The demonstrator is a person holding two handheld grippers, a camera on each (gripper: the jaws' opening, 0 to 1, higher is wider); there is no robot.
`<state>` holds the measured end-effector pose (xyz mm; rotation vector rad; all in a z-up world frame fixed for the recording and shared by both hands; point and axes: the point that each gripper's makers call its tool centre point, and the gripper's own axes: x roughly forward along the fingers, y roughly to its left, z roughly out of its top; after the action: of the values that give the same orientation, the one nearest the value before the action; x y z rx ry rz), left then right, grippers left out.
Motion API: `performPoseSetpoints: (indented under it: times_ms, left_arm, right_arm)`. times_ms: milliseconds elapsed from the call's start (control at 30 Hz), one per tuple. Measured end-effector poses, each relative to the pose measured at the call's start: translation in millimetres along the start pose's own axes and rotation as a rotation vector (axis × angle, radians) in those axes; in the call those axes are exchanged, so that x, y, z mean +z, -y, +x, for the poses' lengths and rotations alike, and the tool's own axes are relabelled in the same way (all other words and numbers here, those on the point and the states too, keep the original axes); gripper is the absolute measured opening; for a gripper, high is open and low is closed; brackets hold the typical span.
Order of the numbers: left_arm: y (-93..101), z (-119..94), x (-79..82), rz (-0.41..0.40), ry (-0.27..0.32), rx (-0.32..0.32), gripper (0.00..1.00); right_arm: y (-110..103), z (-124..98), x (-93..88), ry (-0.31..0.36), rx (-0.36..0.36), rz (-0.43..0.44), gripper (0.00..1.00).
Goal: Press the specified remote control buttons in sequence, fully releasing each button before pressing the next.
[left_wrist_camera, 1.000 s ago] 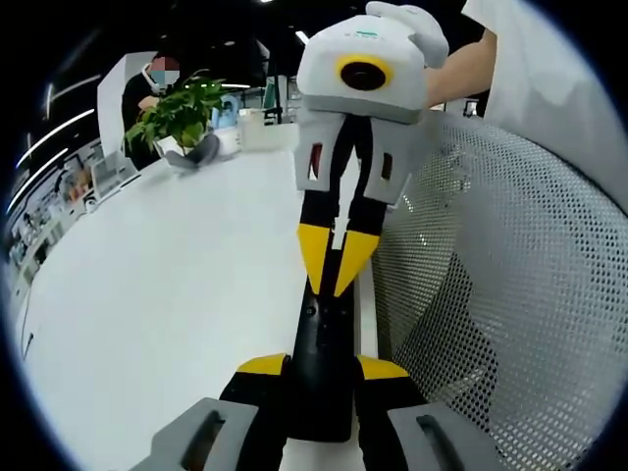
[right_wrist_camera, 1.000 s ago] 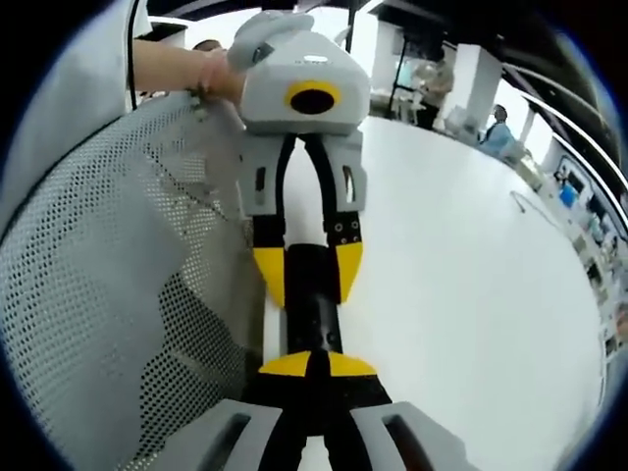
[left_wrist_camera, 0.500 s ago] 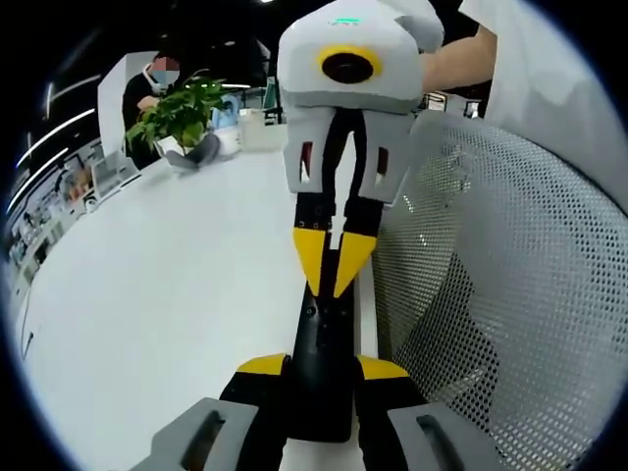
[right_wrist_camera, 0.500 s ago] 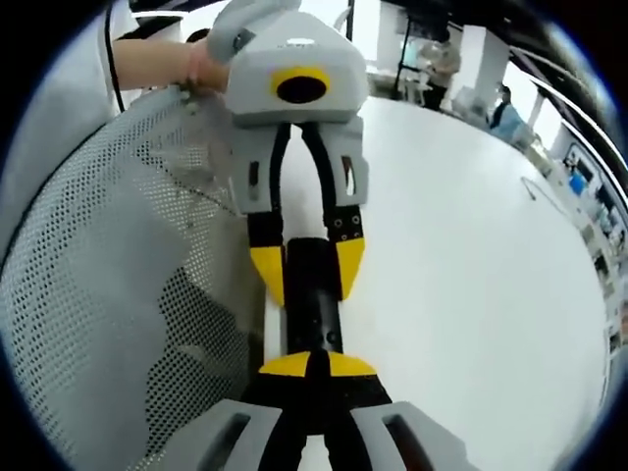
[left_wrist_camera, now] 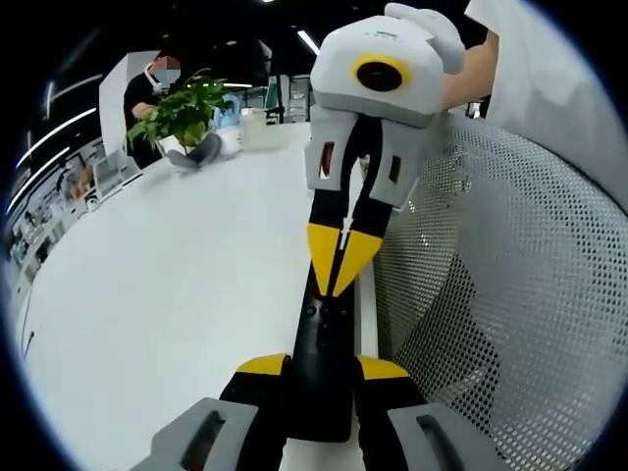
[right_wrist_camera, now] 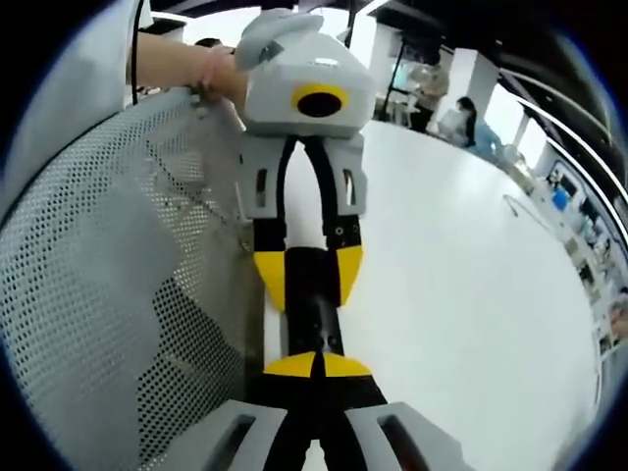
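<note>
White mesh chair back (left_wrist_camera: 510, 324) flanks remote (left_wrist_camera: 322, 363).

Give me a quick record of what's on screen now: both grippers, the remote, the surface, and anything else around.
left gripper: jaws closed on the sides of the remote, holding it
right gripper: jaws together, tips down at the remote's top face; contact not certain
remote: black, long, lying near the table's edge
table: white
mesh chair back: white, perforated, right beside the remote
plant: green, at the table's far side
</note>
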<state>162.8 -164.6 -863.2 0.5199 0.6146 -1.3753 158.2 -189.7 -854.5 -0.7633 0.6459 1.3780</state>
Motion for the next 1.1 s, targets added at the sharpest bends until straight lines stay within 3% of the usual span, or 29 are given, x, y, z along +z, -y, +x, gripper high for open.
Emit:
performPoseSetpoints:
  times_ms: [600, 800, 1000, 1100]
  left_arm:
    - [-0.1, 1.3, 0.4, 0.006, 0.003, -0.009, 0.25]
    - [0.1, 1.1, 0.3, 0.003, 0.007, -0.010, 0.25]
    - [0.5, 0.8, 0.4, 0.002, 0.011, -0.011, 0.25]
    - [0.4, 0.5, 0.3, 0.001, 0.011, -0.011, 0.25]
  right_arm:
    - [1.9, 1.7, -2.5, -0.114, 0.087, 0.017, 0.00]
    - [1.3, 1.2, -2.7, -0.088, 0.099, 0.053, 0.00]
    - [0.2, 0.4, -2.7, -0.048, 0.076, 0.023, 0.00]
    - [1.3, 0.0, -1.7, -0.023, 0.076, 0.072, 0.00]
